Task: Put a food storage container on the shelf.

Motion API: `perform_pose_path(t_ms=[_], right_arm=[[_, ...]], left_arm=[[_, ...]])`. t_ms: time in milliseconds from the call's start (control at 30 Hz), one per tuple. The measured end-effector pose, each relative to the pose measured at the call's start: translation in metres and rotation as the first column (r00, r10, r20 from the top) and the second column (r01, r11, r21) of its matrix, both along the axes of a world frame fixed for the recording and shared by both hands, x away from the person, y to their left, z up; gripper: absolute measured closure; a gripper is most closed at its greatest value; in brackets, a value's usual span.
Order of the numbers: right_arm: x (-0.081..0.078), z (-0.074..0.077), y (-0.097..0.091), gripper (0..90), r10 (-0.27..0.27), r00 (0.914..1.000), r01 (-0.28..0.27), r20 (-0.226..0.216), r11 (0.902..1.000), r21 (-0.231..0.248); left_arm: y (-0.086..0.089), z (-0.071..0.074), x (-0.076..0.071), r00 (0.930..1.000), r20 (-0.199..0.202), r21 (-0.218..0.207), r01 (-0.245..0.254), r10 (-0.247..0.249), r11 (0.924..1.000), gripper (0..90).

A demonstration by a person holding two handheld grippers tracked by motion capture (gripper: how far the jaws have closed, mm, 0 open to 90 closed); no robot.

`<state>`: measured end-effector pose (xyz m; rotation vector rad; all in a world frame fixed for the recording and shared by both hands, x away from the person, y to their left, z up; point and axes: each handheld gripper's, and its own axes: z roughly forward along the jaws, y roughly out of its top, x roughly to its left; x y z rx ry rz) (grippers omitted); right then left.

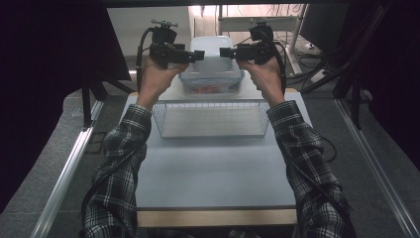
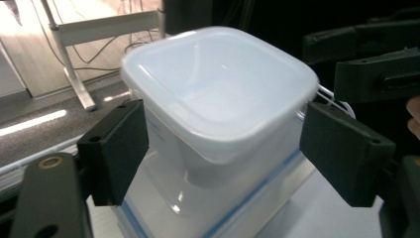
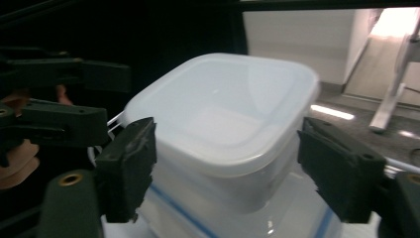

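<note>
Up at the far end of the desk (image 1: 213, 168), the left hand-held gripper (image 1: 198, 55) hangs beside the white tub (image 1: 212, 44) with its jaws apart — they flank the tub's sides without pressing on it. That tub sits upside-down on the lid of a clear blue-rimmed container (image 1: 212, 79), which stands just behind a wire basket (image 1: 212, 119). Further right, the right hand-held gripper (image 1: 226, 52) faces the left one across the tub, jaws likewise spread and clear of the walls.
</note>
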<state>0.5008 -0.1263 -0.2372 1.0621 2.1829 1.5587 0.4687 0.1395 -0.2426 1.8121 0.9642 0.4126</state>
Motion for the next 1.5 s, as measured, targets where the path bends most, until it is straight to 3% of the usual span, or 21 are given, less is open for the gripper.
perform_pose_path(t_ms=[133,267,400,567,933,1300,1500], right_arm=[[-0.008,-0.005,0.004,13.6,0.041,0.9986,-0.039,0.034,0.998,-0.05],[-0.017,-0.013,0.004,8.9,0.055,0.9969,-0.048,0.056,0.9926,-0.111],[-0.021,-0.022,-0.002,5.9,0.066,0.9965,-0.059,0.051,0.9879,-0.143],[-0.026,-0.032,-0.013,4.5,0.079,0.9962,-0.072,0.037,0.987,-0.143],[-0.046,-0.054,-0.029,4.1,0.114,0.9931,-0.11,0.027,0.986,-0.125],[-0.059,-0.077,-0.044,4.2,0.118,0.993,-0.116,0.009,0.9878,-0.104],[-0.066,-0.088,-0.048,4.6,0.124,0.9922,-0.122,0.01,0.9862,-0.112]], left_arm=[[-0.002,-0.005,-0.008,0.9996,-0.01,0.04,0.026,-0.025,0.9989,10.4],[0.002,-0.015,-0.016,0.9983,-0.03,0.043,0.051,-0.05,0.9978,6.6],[0.005,-0.024,-0.024,0.9966,-0.04,0.044,0.074,-0.073,0.9963,5.2],[0.006,-0.034,-0.033,0.9964,-0.032,0.079,0.081,-0.079,0.9935,3.9],[0.011,-0.054,-0.053,0.994,-0.026,0.098,0.108,-0.106,0.9893,3.6],[0.014,-0.081,-0.075,0.9922,0.005,0.117,0.123,-0.125,0.9854,3.6],[0.018,-0.095,-0.082,0.9909,0.003,0.12,0.133,-0.135,0.9838,3.5]])
